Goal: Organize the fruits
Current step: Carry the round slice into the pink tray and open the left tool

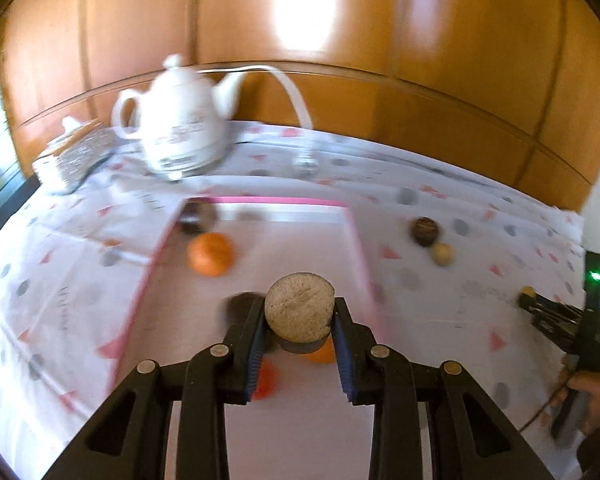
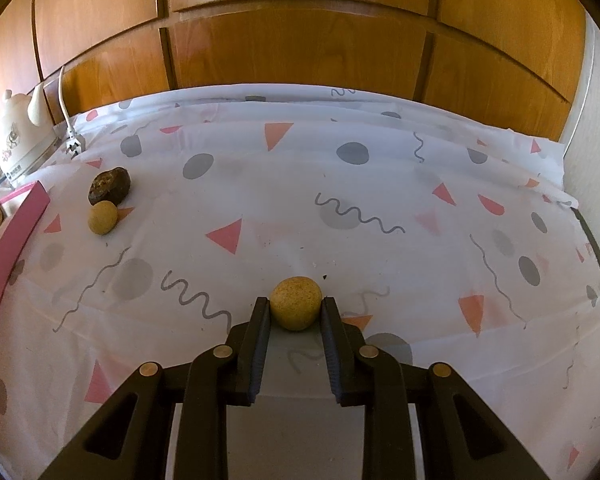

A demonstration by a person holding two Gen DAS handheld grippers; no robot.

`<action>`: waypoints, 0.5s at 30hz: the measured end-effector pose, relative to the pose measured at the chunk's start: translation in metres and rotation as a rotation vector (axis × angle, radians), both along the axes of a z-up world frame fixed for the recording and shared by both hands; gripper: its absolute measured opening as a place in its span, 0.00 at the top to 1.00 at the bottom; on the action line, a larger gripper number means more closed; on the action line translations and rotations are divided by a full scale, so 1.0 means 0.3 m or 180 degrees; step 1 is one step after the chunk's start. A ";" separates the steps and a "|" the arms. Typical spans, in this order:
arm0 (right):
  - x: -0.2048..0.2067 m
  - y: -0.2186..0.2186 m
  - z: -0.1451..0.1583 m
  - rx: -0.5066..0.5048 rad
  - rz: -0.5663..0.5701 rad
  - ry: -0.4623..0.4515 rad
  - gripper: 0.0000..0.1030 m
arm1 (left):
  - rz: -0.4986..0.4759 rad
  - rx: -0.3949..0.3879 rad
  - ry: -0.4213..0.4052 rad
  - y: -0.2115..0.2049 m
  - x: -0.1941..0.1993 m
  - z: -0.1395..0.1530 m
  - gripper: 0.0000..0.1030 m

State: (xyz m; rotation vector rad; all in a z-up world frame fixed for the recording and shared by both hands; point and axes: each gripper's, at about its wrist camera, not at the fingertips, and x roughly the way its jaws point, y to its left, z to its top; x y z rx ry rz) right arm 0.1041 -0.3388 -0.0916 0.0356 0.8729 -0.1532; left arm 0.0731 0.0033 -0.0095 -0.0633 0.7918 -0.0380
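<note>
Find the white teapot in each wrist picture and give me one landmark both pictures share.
Left wrist view: the white teapot stands upper left, at the back of the patterned cloth, blurred.
Right wrist view: the teapot sits at the far left edge, partly cut off.
Shared landmark: the dark round fruit with the small tan ball beside it, just right of the pink-rimmed tray.

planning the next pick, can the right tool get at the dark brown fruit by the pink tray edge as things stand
Probably not yet: the right tool is shut on a tan ball. The dark brown fruit lies in the open, only a smaller tan ball touching it.
</note>
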 end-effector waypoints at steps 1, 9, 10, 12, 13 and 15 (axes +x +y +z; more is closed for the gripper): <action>0.000 0.003 0.000 -0.0022 0.0000 0.0005 0.75 | 0.0062 -0.0003 -0.0003 0.031 -0.003 -0.001 0.69; 0.005 0.016 0.000 -0.0129 0.0002 0.0033 0.75 | 0.0392 0.0004 0.0085 0.200 -0.012 -0.042 0.69; 0.004 0.019 0.000 -0.0145 0.0000 0.0036 0.75 | 0.0420 0.0013 0.0077 0.207 -0.017 -0.043 0.69; 0.003 0.025 0.001 -0.0175 -0.0001 0.0042 0.75 | 0.0445 -0.0006 0.0059 0.213 -0.027 -0.041 0.64; 0.003 0.025 0.000 -0.0186 -0.0001 0.0044 0.75 | 0.0463 -0.0029 0.0051 0.216 -0.031 -0.041 0.57; 0.002 0.027 0.000 -0.0210 -0.0001 0.0048 0.75 | 0.0519 -0.0081 0.0043 0.223 -0.030 -0.036 0.54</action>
